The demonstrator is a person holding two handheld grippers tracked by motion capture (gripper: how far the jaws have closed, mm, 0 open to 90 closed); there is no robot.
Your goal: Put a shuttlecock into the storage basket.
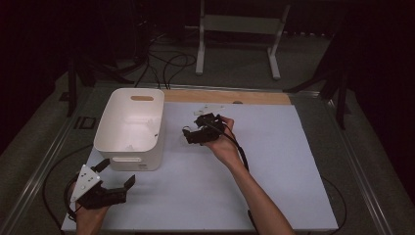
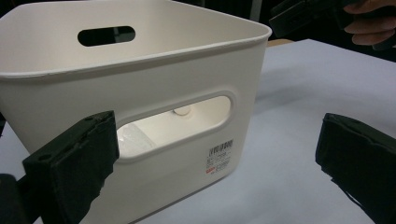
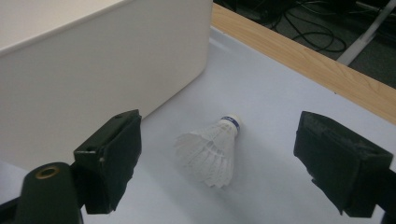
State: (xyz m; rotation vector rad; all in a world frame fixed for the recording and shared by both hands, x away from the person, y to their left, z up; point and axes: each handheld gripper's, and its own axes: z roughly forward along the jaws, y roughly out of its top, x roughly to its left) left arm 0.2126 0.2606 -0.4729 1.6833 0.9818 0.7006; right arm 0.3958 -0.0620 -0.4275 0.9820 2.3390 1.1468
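Lining up right gripper (image 3: 219, 154) on shuttlecock (image 3: 210, 149), lying on its side on counter (image 3: 280, 102) just beside bin (image 3: 93, 70). Fingers wide open, empty. Looks v. light, feathers fragile — pinch cork (image 3: 232, 122) end, gently. Left gripper (image 2: 215, 168) open, idle, facing bin.

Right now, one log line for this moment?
right gripper: open, jaws straddling shuttlecock lying on table beside bin | left gripper: open, facing bin, holding nothing

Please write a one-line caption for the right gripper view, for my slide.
Open right gripper poised over a white feathered shuttlecock lying on the pale table beside a white plastic bin.
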